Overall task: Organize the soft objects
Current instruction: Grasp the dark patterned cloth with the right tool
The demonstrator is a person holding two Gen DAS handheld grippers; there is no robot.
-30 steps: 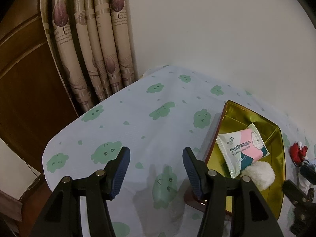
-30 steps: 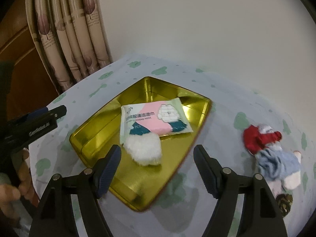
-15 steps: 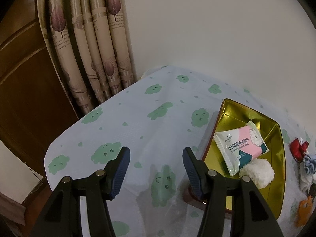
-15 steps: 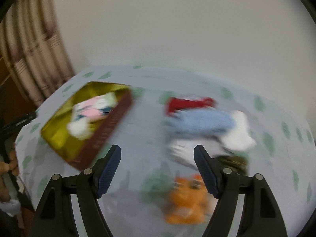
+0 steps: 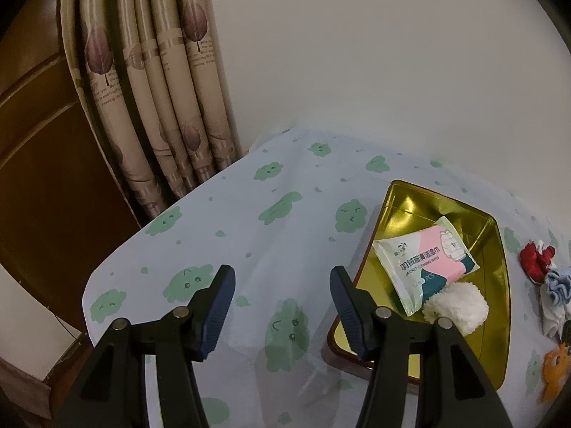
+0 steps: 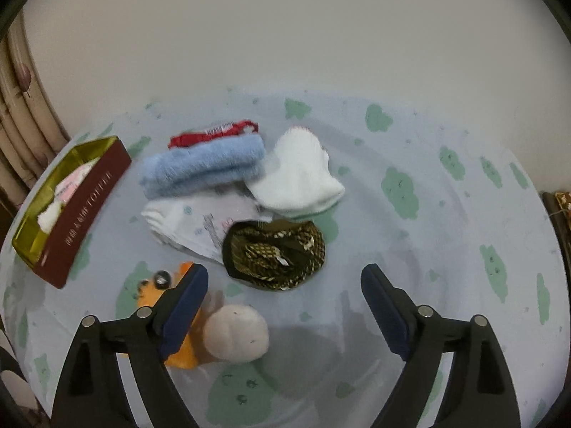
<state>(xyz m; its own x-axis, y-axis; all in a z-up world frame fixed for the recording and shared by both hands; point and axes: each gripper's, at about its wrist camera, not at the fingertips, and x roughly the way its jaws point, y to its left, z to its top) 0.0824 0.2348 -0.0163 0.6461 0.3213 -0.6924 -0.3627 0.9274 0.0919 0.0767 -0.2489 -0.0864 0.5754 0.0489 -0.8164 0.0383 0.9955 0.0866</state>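
Pale cloth with green cloud prints is covering the table [image 5: 249, 235], which is standing against a plain wall with a curtain [image 5: 153, 82] hanging at its far left corner.

What has changed: the right gripper [image 6: 285, 306] has swung away from the gold tin [image 6: 35, 214], where it was hovering a second ago, and is now hanging over the heap of loose soft things to the tin's right. Its fingers have just been opening wider and are standing well apart, gripping nothing.

Under it:
- orange plush toy [image 6: 185, 349] lying nearest, partly behind the left finger, its pale round part showing between the fingers;
- dark patterned bundle [image 6: 274, 256] just beyond the fingertips;
- white printed cloth [image 6: 192, 221], blue towel [image 6: 203, 171], fluffy white sock [image 6: 299, 178] and a red piece [image 6: 214, 132] lying together further back.

Left gripper [image 5: 282, 306] is barely shifting, fingers apart and empty, poised over bare cloth beside the tin's near-left edge.

Tin, in the left view, is already holding a wipes packet [image 5: 424, 260] and a white fluffy ball [image 5: 456, 306].

Reading: one drop looks done; the right hand is probably lining up the next pick, most likely the plush toy or the patterned bundle. Most of the heap is still waiting outside the tin.
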